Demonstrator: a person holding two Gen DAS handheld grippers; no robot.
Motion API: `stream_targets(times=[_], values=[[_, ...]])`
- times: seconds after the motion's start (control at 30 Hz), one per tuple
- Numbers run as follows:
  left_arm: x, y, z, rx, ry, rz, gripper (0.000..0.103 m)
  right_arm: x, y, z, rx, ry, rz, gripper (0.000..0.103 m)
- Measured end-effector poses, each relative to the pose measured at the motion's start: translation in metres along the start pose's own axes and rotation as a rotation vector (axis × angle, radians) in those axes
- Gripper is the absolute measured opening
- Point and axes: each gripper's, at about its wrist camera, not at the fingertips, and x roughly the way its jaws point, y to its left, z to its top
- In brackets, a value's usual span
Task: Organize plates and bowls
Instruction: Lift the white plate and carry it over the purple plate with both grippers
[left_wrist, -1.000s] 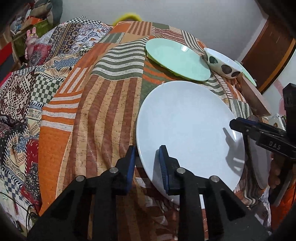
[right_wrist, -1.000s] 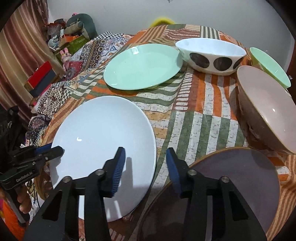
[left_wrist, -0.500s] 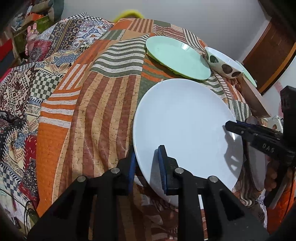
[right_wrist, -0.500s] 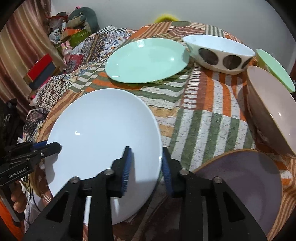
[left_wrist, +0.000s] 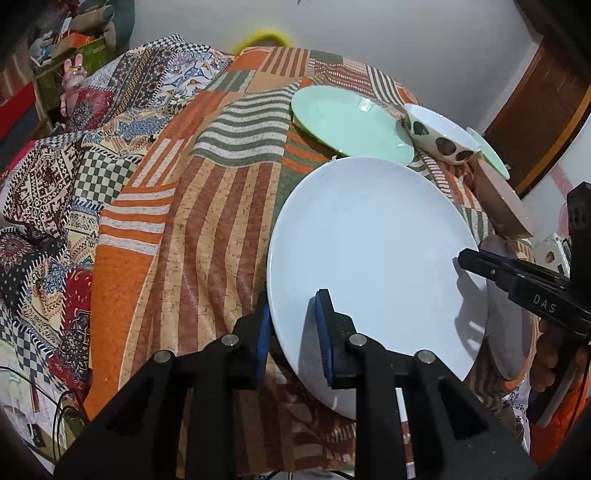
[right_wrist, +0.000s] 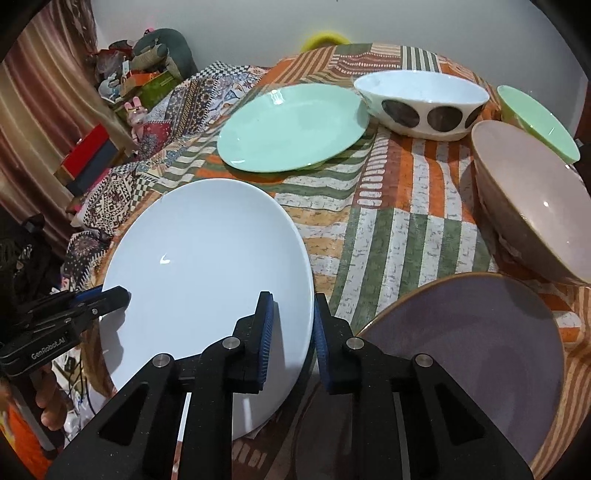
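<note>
- Black left gripper (left_wrist: 291, 328) with blue pads clamps the near-left rim of the round white plate (left_wrist: 373, 258).
- Right gripper (right_wrist: 291, 332) pinches its opposite rim.
- Beyond the plate: round mint-green plate (right_wrist: 291, 125), spotted white bowl (right_wrist: 421, 99).

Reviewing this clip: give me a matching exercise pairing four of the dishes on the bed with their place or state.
Dishes:
1. large white plate
2. mint-green plate
3. white bowl with dark spots
4. purple-grey plate

Places or states:
A. right of the mint-green plate
B. rim between both grippers' pads
C. lying flat at the far side, untouched
D. nearest, beside the right gripper

Pairs: 1-B, 2-C, 3-A, 4-D
</note>
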Motion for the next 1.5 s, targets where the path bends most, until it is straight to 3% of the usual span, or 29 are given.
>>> stream_targets(times=[0.7, 1.5], values=[[-0.056, -0.074, 0.005, 0.108, -0.104, -0.030, 0.023, -0.078, -0.024, -0.021, 0.047, -0.154, -0.019, 0.019], [-0.035, -0.164, -0.010, 0.237, -0.016, -0.082, 0.023, -0.123, -0.091, -0.070, 0.170, -0.206, -0.076, 0.019]])
